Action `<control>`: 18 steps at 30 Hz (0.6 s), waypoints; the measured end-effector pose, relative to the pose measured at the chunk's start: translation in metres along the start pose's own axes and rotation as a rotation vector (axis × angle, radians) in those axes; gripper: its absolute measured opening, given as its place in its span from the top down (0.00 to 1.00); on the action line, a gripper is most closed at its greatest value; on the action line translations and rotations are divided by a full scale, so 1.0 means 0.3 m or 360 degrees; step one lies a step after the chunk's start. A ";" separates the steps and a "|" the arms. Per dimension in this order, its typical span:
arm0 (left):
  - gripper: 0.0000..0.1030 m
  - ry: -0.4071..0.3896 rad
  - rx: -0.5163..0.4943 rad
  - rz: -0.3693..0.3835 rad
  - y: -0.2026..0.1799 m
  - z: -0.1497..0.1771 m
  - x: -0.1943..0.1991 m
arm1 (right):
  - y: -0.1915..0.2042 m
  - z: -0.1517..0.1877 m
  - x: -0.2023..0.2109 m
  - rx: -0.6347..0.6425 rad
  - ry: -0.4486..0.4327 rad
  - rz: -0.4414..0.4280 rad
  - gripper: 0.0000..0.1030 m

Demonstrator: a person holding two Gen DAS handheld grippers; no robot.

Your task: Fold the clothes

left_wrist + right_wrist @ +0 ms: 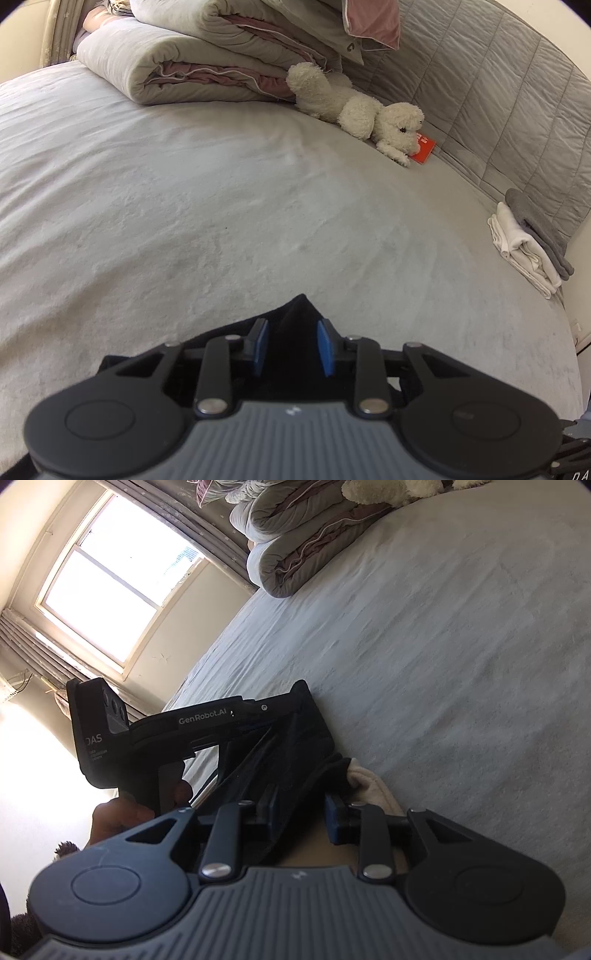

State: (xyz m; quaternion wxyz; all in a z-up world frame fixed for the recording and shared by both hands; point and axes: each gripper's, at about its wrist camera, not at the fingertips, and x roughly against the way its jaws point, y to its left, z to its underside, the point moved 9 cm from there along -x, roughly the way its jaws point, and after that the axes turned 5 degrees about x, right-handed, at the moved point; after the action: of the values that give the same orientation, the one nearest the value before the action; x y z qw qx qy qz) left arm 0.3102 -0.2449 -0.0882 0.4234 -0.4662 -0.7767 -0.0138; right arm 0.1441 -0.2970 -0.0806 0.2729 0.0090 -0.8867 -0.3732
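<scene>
The left gripper (293,347) has its two blue fingers (325,347) partly spread, with a black piece of clothing (295,317) between them. A corner of the black cloth pokes up just past the finger tips. The fingers sit close to the cloth on both sides, but it is too dark to tell if they squeeze it.

The right gripper (301,812) also has black cloth running between its fingers (334,821). The cloth stretches from there up to the front of the left gripper, which shows in the right wrist view with a hand (122,812) holding its handle. It is hard to tell if the right fingers pinch the cloth or only sit around it. Just beside the right finger is a bit of cream cloth (369,779).

Everything lies on a bed (184,206) with a pale grey cover. Far ahead of the left fingers is a pile of folded blankets (192,62). Ahead and to the right lies a white stuffed toy (362,107) with its nose on a red card (423,149). Further right, by the quilted headboard (498,96), sits a small stack of folded white and grey clothes (524,247). A bright window (118,572) is far to the left of the right fingers.
</scene>
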 end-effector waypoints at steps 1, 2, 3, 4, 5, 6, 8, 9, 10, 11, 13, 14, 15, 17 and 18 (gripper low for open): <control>0.72 0.0000 0.0003 0.0001 -0.001 -0.001 -0.001 | 0.000 -0.001 -0.001 -0.0001 -0.0002 0.0000 0.70; 0.74 0.0000 0.0003 0.0005 -0.003 -0.001 -0.001 | 0.000 -0.002 -0.003 -0.0001 -0.0006 0.0000 0.70; 0.83 -0.0003 0.0009 0.0013 -0.005 -0.001 -0.002 | 0.000 -0.003 -0.005 -0.0001 -0.0011 -0.0001 0.70; 0.93 -0.0011 0.0025 0.0022 -0.005 0.001 -0.003 | 0.000 -0.004 -0.008 0.0001 -0.0015 -0.0002 0.72; 0.97 -0.0027 0.0044 0.0022 -0.005 0.000 -0.003 | 0.000 -0.005 -0.009 0.0002 -0.0021 -0.0005 0.76; 0.98 -0.0047 0.0064 0.0017 -0.004 -0.001 -0.004 | 0.001 -0.007 -0.007 0.0002 -0.0030 -0.0007 0.85; 0.98 -0.0092 0.0110 0.0019 -0.001 -0.005 -0.003 | 0.003 -0.013 0.002 -0.0001 -0.0059 -0.0005 0.89; 0.98 -0.0116 0.0134 0.0021 0.001 -0.008 -0.002 | 0.005 -0.016 0.012 -0.0004 -0.0080 0.0001 0.91; 0.98 -0.0137 0.0154 0.0023 0.001 -0.011 -0.002 | 0.006 -0.020 0.020 -0.0013 -0.0098 0.0003 0.92; 0.98 -0.0156 0.0168 0.0023 -0.001 -0.014 -0.003 | 0.006 -0.023 0.027 -0.0024 -0.0116 0.0004 0.92; 0.98 -0.0191 0.0183 0.0017 -0.007 -0.021 -0.007 | -0.001 -0.028 0.042 -0.0050 -0.0151 0.0016 0.93; 0.98 -0.0207 0.0189 0.0017 -0.011 -0.024 -0.009 | -0.007 -0.032 0.051 -0.0078 -0.0170 0.0021 0.93; 0.98 -0.0221 0.0194 0.0016 -0.015 -0.026 -0.011 | -0.017 -0.034 0.058 -0.0104 -0.0183 0.0030 0.93; 0.98 -0.0243 0.0201 0.0001 -0.019 -0.027 -0.021 | -0.038 -0.039 0.065 -0.0154 -0.0198 0.0054 0.93; 0.98 -0.0243 0.0204 -0.0012 -0.019 -0.025 -0.031 | -0.051 -0.041 0.066 -0.0178 -0.0202 0.0069 0.93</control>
State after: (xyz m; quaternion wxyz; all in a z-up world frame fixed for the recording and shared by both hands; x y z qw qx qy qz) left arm 0.3127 -0.2580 -0.0876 0.3918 -0.4349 -0.8078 0.0699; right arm 0.1303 -0.3205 -0.0745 0.2243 -0.0489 -0.8800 -0.4159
